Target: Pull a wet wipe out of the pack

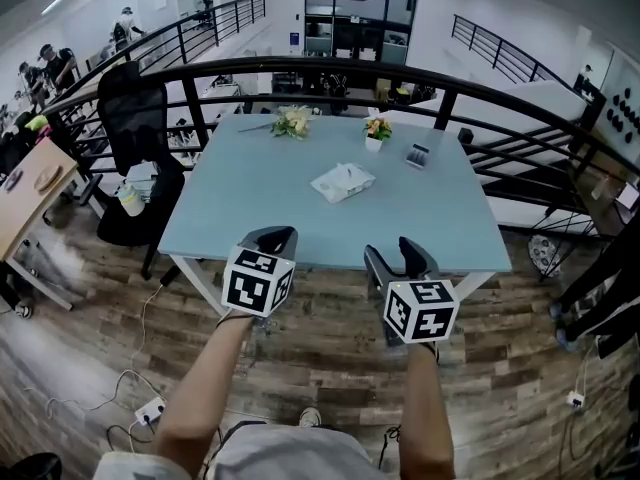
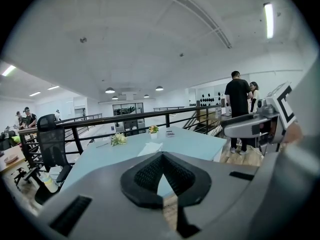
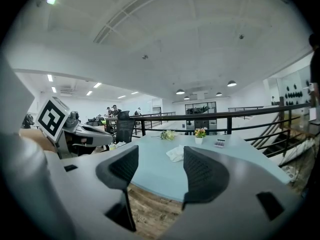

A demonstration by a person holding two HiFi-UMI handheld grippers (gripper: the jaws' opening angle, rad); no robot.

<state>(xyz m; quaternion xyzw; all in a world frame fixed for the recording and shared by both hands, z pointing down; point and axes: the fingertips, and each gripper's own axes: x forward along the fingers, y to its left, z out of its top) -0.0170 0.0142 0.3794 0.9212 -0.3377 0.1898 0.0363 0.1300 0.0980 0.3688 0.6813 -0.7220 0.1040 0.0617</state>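
Before me stands a light blue table [image 1: 250, 208]. A white wet wipe pack [image 1: 342, 182] lies near its middle. Toward the far edge I see a bunch of flowers [image 1: 291, 121] lying flat, a small flower pot [image 1: 376, 131] and a dark calculator-like device [image 1: 417, 155].

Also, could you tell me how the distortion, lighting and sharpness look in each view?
Head view: fisheye bows the black metal railing into an arc; the light-blue square table is evenly lit. Left gripper view: dark circular vignette, and the long ceiling strip light glares. Right gripper view: same vignette; the white wet wipe pack is small yet clear.
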